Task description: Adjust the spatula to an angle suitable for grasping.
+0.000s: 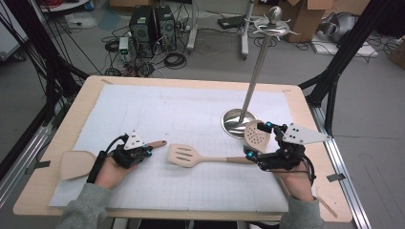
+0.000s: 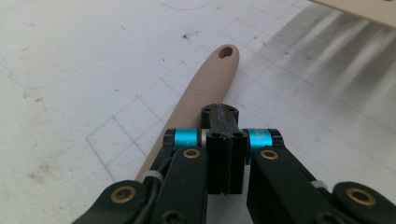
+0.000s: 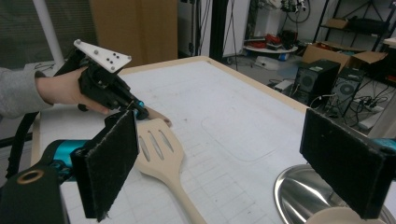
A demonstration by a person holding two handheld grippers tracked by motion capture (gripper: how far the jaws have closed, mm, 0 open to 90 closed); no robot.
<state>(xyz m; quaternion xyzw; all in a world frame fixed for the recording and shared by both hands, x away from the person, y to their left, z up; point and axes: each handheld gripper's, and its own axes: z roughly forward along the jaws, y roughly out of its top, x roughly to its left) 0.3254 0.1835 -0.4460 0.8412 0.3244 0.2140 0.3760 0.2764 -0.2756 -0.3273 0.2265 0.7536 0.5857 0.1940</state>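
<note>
the left gripper (image 1: 149, 150) had its jaws together with nothing between them, lying over the handle of a solid spatula (image 1: 76, 163) that sat at about 8 o'clock on the table (image 1: 191, 81). the right gripper (image 1: 258, 141) had its jaws wide apart near a round spoon with holes (image 1: 255, 135) by the hanging stand (image 1: 260, 62) at about 3 o'clock. the slotted spatula (image 1: 186, 155) lay flat in the middle, so i think none were hung up yet.

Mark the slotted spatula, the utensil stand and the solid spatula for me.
slotted spatula (image 1: 183, 155): high view, on its slotted blade.
utensil stand (image 1: 231, 121): high view, on the rim of its round steel base.
solid spatula (image 1: 76, 163): high view, on its flat blade at the table's left edge.
</note>
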